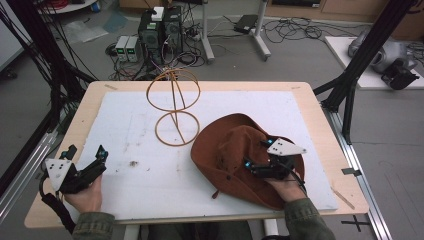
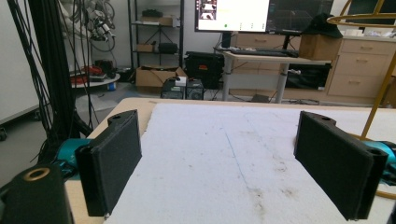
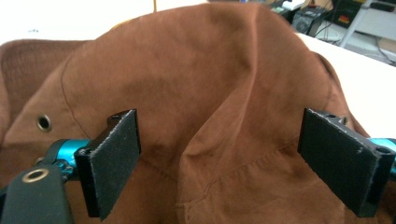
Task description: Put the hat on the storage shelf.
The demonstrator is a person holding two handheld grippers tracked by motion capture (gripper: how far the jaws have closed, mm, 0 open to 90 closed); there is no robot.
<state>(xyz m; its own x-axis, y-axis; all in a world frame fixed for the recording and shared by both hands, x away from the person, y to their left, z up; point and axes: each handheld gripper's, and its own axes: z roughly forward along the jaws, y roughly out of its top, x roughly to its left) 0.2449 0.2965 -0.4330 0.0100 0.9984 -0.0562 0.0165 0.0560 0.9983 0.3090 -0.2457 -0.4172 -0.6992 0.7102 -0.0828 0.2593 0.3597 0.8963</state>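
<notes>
A brown suede hat (image 1: 232,150) lies on the white mat (image 1: 125,130) at the right of the table. My right gripper (image 1: 257,156) hovers over its crown, open, with the folded crown (image 3: 219,107) between the two black pads but not pinched. A wire hat stand (image 1: 174,107) of gold hoops rises at the mat's middle back; its rod (image 2: 380,88) edges the left gripper view. My left gripper (image 1: 95,162) rests near the table's front left corner, open, with bare mat (image 2: 219,154) between its pads.
Black frame posts stand at both sides of the table (image 1: 90,95). Computer boxes (image 1: 160,30) and cables lie on the floor behind it. A small dark speck (image 1: 133,163) sits on the mat near the left gripper.
</notes>
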